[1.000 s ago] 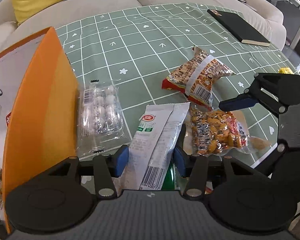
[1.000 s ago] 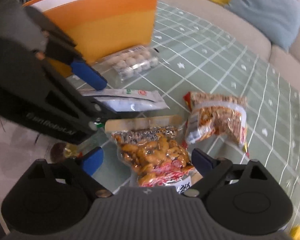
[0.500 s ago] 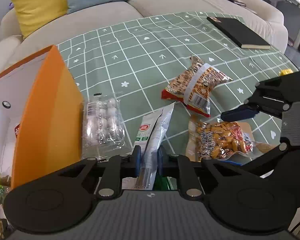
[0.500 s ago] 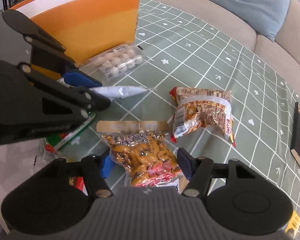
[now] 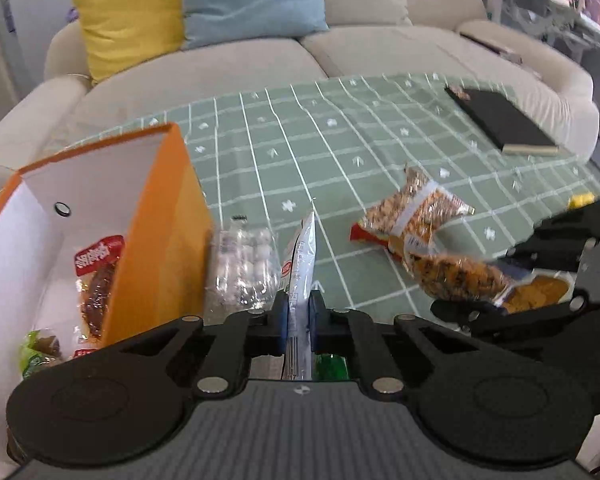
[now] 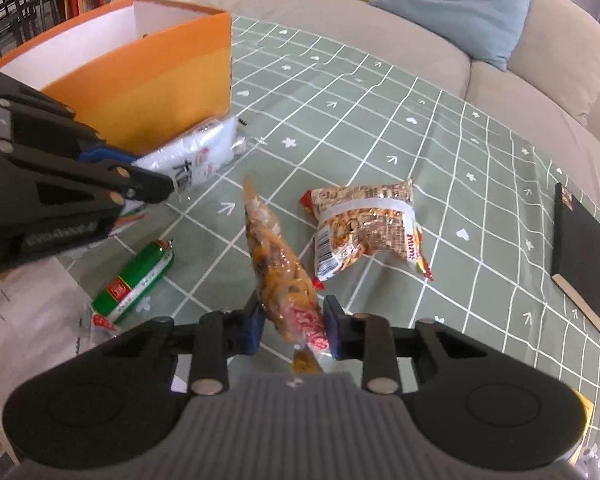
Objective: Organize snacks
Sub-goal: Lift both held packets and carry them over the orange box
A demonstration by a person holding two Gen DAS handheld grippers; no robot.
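Note:
My left gripper is shut on a white snack pouch, held edge-on above the table beside the orange box. The box holds a red packet and a green one. My right gripper is shut on a clear bag of orange snacks, lifted off the table; the bag also shows in the left wrist view. A peanut bag and a green sausage lie on the green tablecloth. A clear pack of white balls lies against the box.
A black notebook lies at the table's right side. A sofa with a yellow cushion and a blue one runs behind the table. A small yellow thing sits near the right edge.
Both grippers have risen with their packs. The right gripper closed on the orange snack bag and lifted it. The green sausage beneath is now uncovered.

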